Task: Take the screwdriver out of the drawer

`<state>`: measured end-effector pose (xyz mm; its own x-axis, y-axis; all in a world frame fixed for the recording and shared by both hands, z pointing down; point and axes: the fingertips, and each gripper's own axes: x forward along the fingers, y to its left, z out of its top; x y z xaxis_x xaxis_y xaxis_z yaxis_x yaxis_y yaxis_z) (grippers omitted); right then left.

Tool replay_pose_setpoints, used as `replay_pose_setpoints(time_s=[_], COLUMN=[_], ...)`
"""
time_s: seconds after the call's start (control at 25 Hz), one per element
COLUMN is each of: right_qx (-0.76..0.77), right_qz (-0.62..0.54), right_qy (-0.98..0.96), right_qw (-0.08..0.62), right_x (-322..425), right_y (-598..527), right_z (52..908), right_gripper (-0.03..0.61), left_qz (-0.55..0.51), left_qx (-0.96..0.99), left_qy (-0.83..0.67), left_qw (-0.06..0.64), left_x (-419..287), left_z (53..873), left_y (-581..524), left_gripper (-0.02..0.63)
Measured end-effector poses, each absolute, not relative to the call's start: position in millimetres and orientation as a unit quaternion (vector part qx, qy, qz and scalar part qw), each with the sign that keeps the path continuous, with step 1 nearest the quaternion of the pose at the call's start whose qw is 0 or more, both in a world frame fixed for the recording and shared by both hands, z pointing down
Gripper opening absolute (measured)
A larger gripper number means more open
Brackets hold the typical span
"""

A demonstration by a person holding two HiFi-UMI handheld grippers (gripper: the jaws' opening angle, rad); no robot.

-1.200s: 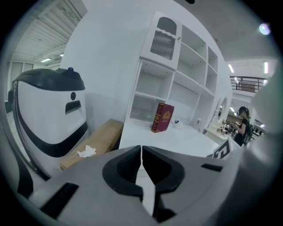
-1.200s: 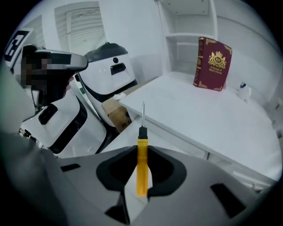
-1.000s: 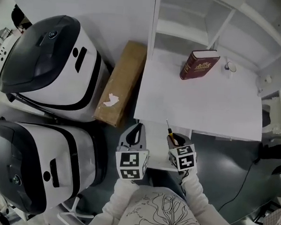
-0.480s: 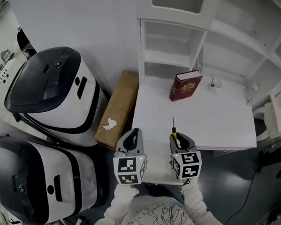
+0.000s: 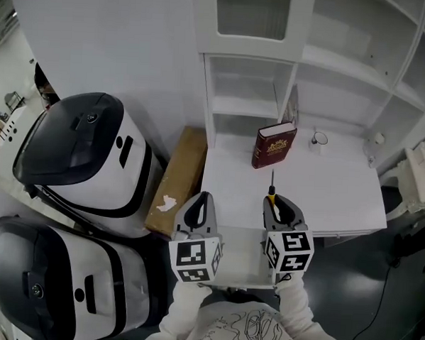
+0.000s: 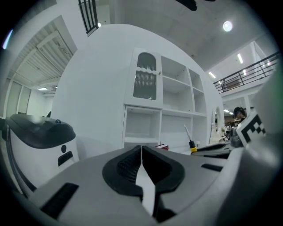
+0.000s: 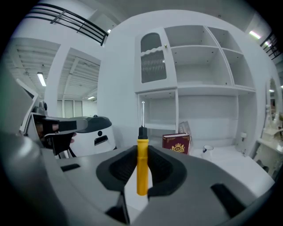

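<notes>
White desk (image 5: 339,194) below shelving | right gripper (image 5: 281,205): jaws clamped on yellow handle of screwdriver (image 7: 142,163), shaft pointing forward over desk edge, seemingly clear of drawer (image 5: 242,261) for carrying | left gripper (image 5: 199,203): jaws pressed together, empty, idle alongside

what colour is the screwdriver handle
It's a yellow plastic handle with a black collar, clearest in the right gripper view.

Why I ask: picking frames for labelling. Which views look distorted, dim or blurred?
Head view: evenly lit, sharp, shelf unit bowed toward the edges. Left gripper view: strong fisheye, black corners, bright ceiling lamp. Right gripper view: same fisheye, yet the screwdriver is crisp.
</notes>
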<state>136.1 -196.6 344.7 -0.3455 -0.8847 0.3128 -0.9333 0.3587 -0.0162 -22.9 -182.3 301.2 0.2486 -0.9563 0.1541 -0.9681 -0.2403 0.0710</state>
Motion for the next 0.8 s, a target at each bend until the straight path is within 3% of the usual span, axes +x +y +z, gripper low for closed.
replay_pose_setpoints(time_s=[0.8], right_qx=[0.567], right_qz=[0.081], right_qy=[-0.816], right_qw=[0.083], right_x=[133.7], right_y=[-192.0], right_z=[309.9], right_gripper=[0.071], left_qz=[0.024], left_qx=[0.780], left_qy=[-0.621], left_qw=[0.069], left_x=[-31.9], left_z=[285.8], left_y=[-178.2], left_gripper=[0.011])
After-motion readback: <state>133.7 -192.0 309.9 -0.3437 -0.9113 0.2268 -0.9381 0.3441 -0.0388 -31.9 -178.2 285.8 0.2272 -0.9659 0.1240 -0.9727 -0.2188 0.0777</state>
